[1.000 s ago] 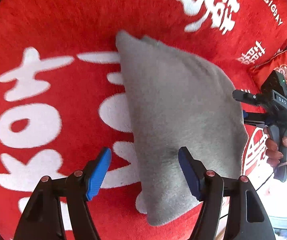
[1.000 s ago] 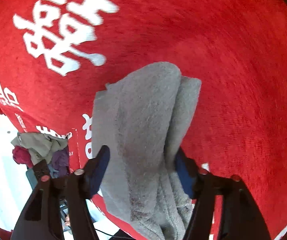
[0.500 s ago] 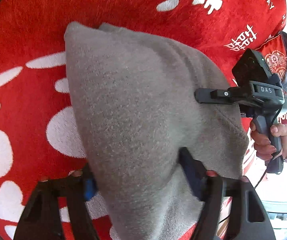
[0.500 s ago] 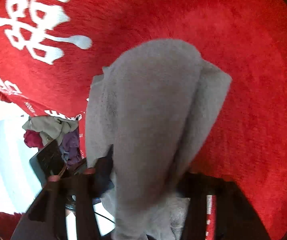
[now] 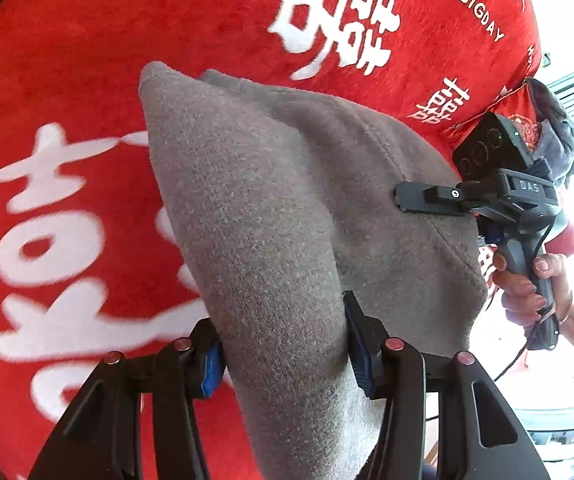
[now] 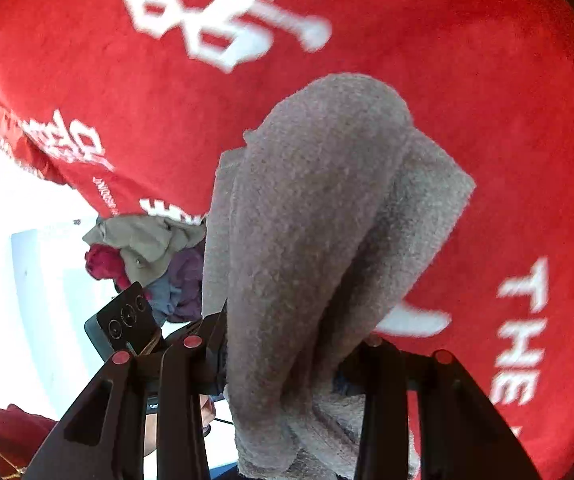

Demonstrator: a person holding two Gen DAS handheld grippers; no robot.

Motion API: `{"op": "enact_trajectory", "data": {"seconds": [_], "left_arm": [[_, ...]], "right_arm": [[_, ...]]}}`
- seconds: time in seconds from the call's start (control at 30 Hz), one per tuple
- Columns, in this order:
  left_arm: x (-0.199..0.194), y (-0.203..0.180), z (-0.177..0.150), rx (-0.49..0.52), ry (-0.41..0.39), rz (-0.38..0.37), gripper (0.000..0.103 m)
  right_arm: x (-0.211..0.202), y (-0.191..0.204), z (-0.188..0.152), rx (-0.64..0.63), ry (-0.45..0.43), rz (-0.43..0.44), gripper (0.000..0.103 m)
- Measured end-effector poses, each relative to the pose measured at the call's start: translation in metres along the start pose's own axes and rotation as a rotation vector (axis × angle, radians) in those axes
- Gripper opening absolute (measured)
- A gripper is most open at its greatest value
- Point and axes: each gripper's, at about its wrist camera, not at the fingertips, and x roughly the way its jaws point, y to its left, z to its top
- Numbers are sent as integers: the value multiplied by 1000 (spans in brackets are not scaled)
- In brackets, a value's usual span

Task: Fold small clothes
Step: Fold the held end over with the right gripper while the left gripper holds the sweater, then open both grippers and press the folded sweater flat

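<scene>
A small grey fleece garment (image 5: 271, 216) hangs folded over a red cloth with white characters (image 5: 87, 60). My left gripper (image 5: 283, 352) is shut on its near edge, the cloth bunched between the blue pads. My right gripper (image 6: 291, 364) is shut on the same garment (image 6: 319, 220), which drapes over and hides the fingertips. In the left wrist view the right gripper (image 5: 419, 198) shows at the garment's right side, held by a hand. The garment is lifted off the cloth between both grippers.
A pile of loose clothes (image 6: 147, 256), olive, maroon and purple, lies past the red cloth's edge. The cloth's edge (image 6: 47, 160) drops off to a pale floor. A dark grey garment (image 5: 555, 132) lies at the far right edge.
Both grippers closed on the grey garment and lifted it off the red cloth. It now hangs bunched between them, closer to both cameras.
</scene>
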Motion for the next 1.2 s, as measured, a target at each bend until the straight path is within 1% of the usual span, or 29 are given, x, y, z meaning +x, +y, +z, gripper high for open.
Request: {"op": "enact_trajectory", "data": {"seconds": [0.07,0.13,0.23,0.27,0.3,0.33,0.37,0.4,0.43,0.47,0.5,0.57,0.6,0.63,0.7,0.73,0.77,0.8,0.83,0.87,0.9,1.0,1.03,1.07,1.1,1.17,1.2], "left_arm": [[-13,11,-21,-6,2,28,52],[-22,29,-41,-39,12,43,52],[-26,55,-64,-80,18,69,52],[-22,62,-71,-88,19,94,53],[-17,72,-80,-98,31,140,54],[-10,77,-85,-109,51,183,54],[-5,85,-91,-121,77,232,60],[-4,93,-98,-138,86,243,63],[-8,98,-103,-161,74,223,63],[-15,99,-105,-171,59,223,65],[-20,98,-108,-166,48,240,65],[-30,94,-111,-148,27,286,66],[-35,92,-114,-146,25,310,70],[-39,91,-117,-144,28,339,82],[-49,89,-120,-143,8,369,83],[-51,86,-119,-149,2,370,83],[-52,84,-118,-160,-3,369,83],[-58,89,-121,-168,-10,368,83],[-62,88,-122,-175,-18,372,87],[-66,88,-122,-178,-22,379,103],[-68,87,-122,-183,-30,387,103],[-71,82,-120,-183,-32,390,103],[-71,82,-120,-184,-31,389,103],[-72,80,-120,-184,-28,390,103],[-73,79,-120,-181,-27,398,103],[-75,76,-122,-166,-31,406,103],[-76,73,-122,-157,-31,410,103]], "right_arm": [[19,11,-17,-13,15,-2,42],[38,19,-32,-24,23,1,42],[73,24,-49,-23,32,11,42],[85,22,-53,-20,40,5,42],[93,20,-56,-17,45,-11,43],[103,14,-57,-3,52,-67,45],[111,11,-57,9,52,-122,45],[116,8,-56,20,49,-187,47],[117,3,-54,37,26,-266,48],[112,-2,-53,46,5,-266,48],[105,-3,-53,46,-36,-272,44],[94,0,-53,24,-68,-318,39],[91,2,-54,19,-79,-344,38],[83,1,-53,25,-101,-402,37],[69,3,-53,41,-153,-507,38],[53,-5,-54,41,-177,-556,39],[48,-1,-55,35,-188,-583,40],[45,6,-59,17,-183,-597,40],[47,13,-63,3,-166,-589,40],[47,19,-71,-17,-131,-569,42],[48,24,-79,-34,-114,-560,45],[61,47,-114,-104,-65,-532,44],[69,58,-128,-143,-59,-521,41],[74,64,-135,-167,-57,-518,27],[80,72,-143,-196,-53,-515,19],[92,79,-152,-221,-59,-524,19],[96,78,-154,-227,-63,-549,19]]}}
